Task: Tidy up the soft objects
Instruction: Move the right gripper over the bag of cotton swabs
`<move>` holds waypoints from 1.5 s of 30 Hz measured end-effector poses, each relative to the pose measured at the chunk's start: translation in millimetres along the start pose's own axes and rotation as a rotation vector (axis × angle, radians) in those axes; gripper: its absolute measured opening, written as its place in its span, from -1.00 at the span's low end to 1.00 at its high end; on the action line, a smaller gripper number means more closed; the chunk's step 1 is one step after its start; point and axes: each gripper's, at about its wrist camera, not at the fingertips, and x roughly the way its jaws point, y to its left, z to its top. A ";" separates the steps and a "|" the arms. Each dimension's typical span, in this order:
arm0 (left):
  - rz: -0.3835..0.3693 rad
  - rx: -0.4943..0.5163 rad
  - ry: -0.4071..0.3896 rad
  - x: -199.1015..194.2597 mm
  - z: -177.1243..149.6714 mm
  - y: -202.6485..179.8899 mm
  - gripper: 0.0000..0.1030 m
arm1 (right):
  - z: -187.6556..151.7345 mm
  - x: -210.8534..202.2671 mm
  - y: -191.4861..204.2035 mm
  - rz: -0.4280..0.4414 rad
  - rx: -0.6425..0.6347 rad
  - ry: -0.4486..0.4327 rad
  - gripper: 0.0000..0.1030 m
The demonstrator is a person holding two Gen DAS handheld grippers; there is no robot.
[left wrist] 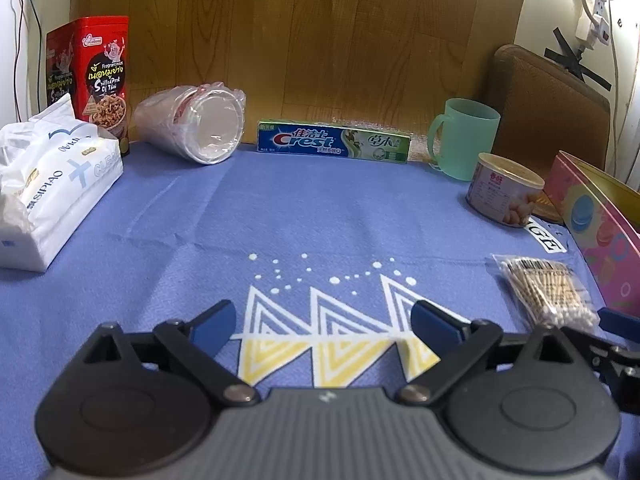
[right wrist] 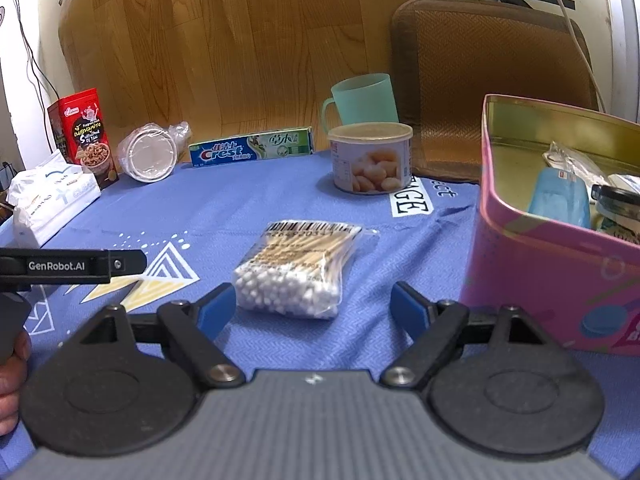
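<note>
**Both claws spread wide, cotton swabs waiting ahead of the right one**

I have my right gripper (right wrist: pixel 314 312) angled down toward the blue cloth (right wrist: pixel 248 200), its jaws apart with nothing pressed between them. The bag of cotton swabs (right wrist: pixel 298 266) lies flat on the cloth just ahead of the fingertips, its white-tipped end nearest me, roughly centred on the gap and touching neither pad. To the right of that bag stands the pink tin (right wrist: pixel 552 276), open, with a few items already inside; I cannot tell what most of them are.

My left gripper (left wrist: pixel 322 322) also tilts downward over the cloth's triangle print, jaws wide and empty. From the right camera I see its black body at the left edge with my hand (right wrist: pixel 12 376) wrapped on the grip below it.

Farther back I see the tissue pack (left wrist: pixel 48 184) at far left, beside the red snack box (left wrist: pixel 106 76), then a wrapped stack of cups (left wrist: pixel 192 124), a toothpaste box (left wrist: pixel 334 142), a green mug (left wrist: pixel 466 136) and a can (left wrist: pixel 504 190).
</note>
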 end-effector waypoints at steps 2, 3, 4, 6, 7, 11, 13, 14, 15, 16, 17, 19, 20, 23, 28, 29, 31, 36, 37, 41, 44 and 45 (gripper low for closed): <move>-0.006 -0.003 -0.001 0.0 -0.1 0.7 0.92 | -0.1 0.0 0.0 0.000 0.001 0.000 0.68; -0.009 -0.005 -0.001 0.0 -0.1 1.0 0.92 | -0.1 0.0 0.0 0.000 0.000 0.000 0.68; -0.011 -0.006 -0.001 -0.1 -0.1 1.3 0.93 | -0.1 0.0 -0.1 0.000 0.000 0.000 0.68; -0.016 -0.009 -0.002 -0.4 -0.1 2.0 0.93 | -0.2 0.0 0.1 -0.002 -0.001 0.000 0.68; -0.018 -0.010 -0.003 -0.5 0.0 2.5 0.93 | -0.2 0.1 0.1 -0.003 -0.002 0.000 0.68; -0.028 -0.016 -0.005 -1.2 -0.2 3.4 0.95 | -0.6 0.9 1.6 -0.011 -0.014 0.003 0.68; -0.035 -0.020 -0.006 -1.3 -0.1 4.6 0.95 | -0.7 1.3 2.7 -0.016 -0.021 0.005 0.68; -0.039 -0.024 -0.007 -1.3 0.1 5.6 0.95 | -0.7 1.6 3.4 -0.019 -0.025 0.007 0.68; -0.043 -0.027 -0.008 -1.7 0.0 6.0 0.96 | -0.6 1.9 4.2 -0.023 -0.029 0.008 0.68; -0.047 -0.030 -0.009 -1.7 0.2 7.1 0.96 | -0.7 2.2 5.1 -0.027 -0.035 0.009 0.68; -0.051 -0.033 -0.010 -1.9 0.2 7.7 0.96 | -0.8 2.6 6.2 -0.031 -0.040 0.010 0.68; -0.061 -0.040 -0.013 -2.7 0.1 8.9 0.96 | -0.8 2.9 8.0 -0.037 -0.050 0.012 0.68; -0.064 -0.042 -0.014 -2.8 0.4 9.4 0.96 | -0.8 3.0 8.5 -0.040 -0.053 0.012 0.68; -0.076 -0.051 -0.016 -3.7 0.0 10.7 0.96 | -1.0 3.6 10.6 -0.050 -0.064 0.016 0.68; -0.092 -0.062 -0.019 -4.6 -0.2 13.4 0.99 | -1.5 4.7 14.8 -0.069 -0.090 0.022 0.68; -0.094 -0.063 -0.019 -4.6 0.0 14.0 0.99 | -1.5 4.8 15.2 -0.071 -0.093 0.023 0.68; -0.098 -0.066 -0.020 -4.5 0.1 14.3 0.99 | -1.3 4.8 15.8 -0.075 -0.097 0.024 0.68; -0.100 -0.068 -0.020 -4.6 -0.1 14.5 0.99 | -1.2 5.0 16.2 -0.077 -0.098 0.025 0.68; -0.099 -0.068 -0.020 -4.6 -0.1 14.5 0.99 | -1.2 4.9 16.1 -0.077 -0.098 0.024 0.68; -0.099 -0.068 -0.020 -4.6 -0.1 14.5 0.99 | -1.4 4.8 16.1 -0.076 -0.096 0.024 0.68; -0.099 -0.068 -0.020 -4.7 0.0 14.5 0.99 | -1.4 4.6 16.4 -0.077 -0.094 0.023 0.68; -0.099 -0.068 -0.020 -4.8 0.0 14.5 0.99 | -1.5 4.6 16.3 -0.076 -0.094 0.023 0.68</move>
